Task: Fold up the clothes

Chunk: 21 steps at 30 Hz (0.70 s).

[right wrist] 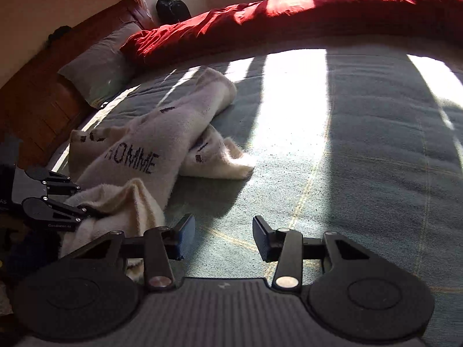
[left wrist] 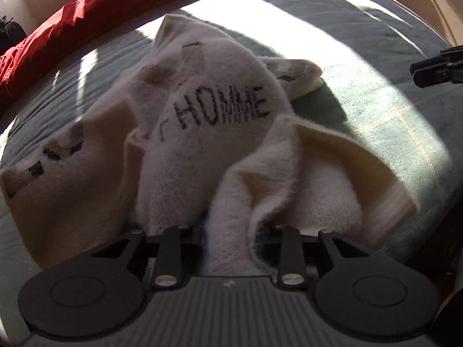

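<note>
1. The step in hand looks like the opening pick-up: the left tool is gripping a bunched fold of the cream sweater, with the cloth running between its fingers and hiding the pads, so the tool is clamping fabric rather than standing free.
2. The right tool is hovering over the bare bedspread with its fingers partly apart and nothing between them.
3. The sweater is lying crumpled on the bed, its near end lifting toward the left tool and its far end trailing across the spread; one sleeve-like limb is resting flat beside the main heap.
4. Judging from this, no fold is made yet: the garment is twisted and heaped, so the next move is calling for the right tool to take a second edge or shoulder well apart from the left grip, and for both to draw the cloth out flat.
5. The sweater is looking thick, fuzzy and limp, a brushed knit with black lettering and pale brown patches; it is draping in soft rounded ridges and should be sagging wherever it is unsupported.
6. The bedspread is a flat grey-blue weave with thin pale lines crossing it, lit by hard bars of sun.
7. A puffy red duvet is lying along the far side, and a grey pillow is leaning by the wooden headboard.
</note>
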Each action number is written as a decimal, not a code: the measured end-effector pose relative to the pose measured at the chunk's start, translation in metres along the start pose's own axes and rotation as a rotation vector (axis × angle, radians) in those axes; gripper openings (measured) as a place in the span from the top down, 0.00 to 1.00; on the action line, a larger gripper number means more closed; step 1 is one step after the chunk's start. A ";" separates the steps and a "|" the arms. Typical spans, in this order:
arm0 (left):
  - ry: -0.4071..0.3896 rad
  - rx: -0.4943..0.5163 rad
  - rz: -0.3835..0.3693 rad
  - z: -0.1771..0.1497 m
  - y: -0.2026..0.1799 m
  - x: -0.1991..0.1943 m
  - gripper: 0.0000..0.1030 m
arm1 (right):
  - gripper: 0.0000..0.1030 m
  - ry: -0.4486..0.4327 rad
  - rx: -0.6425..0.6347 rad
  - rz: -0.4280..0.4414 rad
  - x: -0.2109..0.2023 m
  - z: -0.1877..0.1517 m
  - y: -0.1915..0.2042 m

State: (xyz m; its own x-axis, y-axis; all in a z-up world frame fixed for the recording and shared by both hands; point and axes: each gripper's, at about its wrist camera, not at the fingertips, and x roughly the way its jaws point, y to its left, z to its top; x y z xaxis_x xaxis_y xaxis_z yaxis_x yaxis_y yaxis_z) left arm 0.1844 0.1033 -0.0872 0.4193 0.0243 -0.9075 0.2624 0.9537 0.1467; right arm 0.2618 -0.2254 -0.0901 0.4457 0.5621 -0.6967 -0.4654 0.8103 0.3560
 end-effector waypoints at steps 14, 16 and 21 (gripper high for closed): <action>-0.053 -0.062 -0.045 -0.018 0.018 0.000 0.68 | 0.52 0.124 -0.251 0.055 0.142 0.075 0.006; -0.060 -0.070 -0.057 -0.019 0.022 0.002 0.68 | 0.52 0.184 -0.278 0.116 0.155 0.074 0.012; -0.071 -0.092 -0.082 -0.019 0.026 0.006 0.68 | 0.53 0.229 -0.348 0.100 0.179 0.070 0.026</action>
State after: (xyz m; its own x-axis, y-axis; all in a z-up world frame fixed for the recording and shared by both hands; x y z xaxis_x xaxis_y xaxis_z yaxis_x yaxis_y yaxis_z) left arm 0.1771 0.1340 -0.0961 0.4611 -0.0733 -0.8843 0.2190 0.9752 0.0333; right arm 0.3827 -0.0921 -0.1619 0.2220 0.5522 -0.8036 -0.7459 0.6269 0.2248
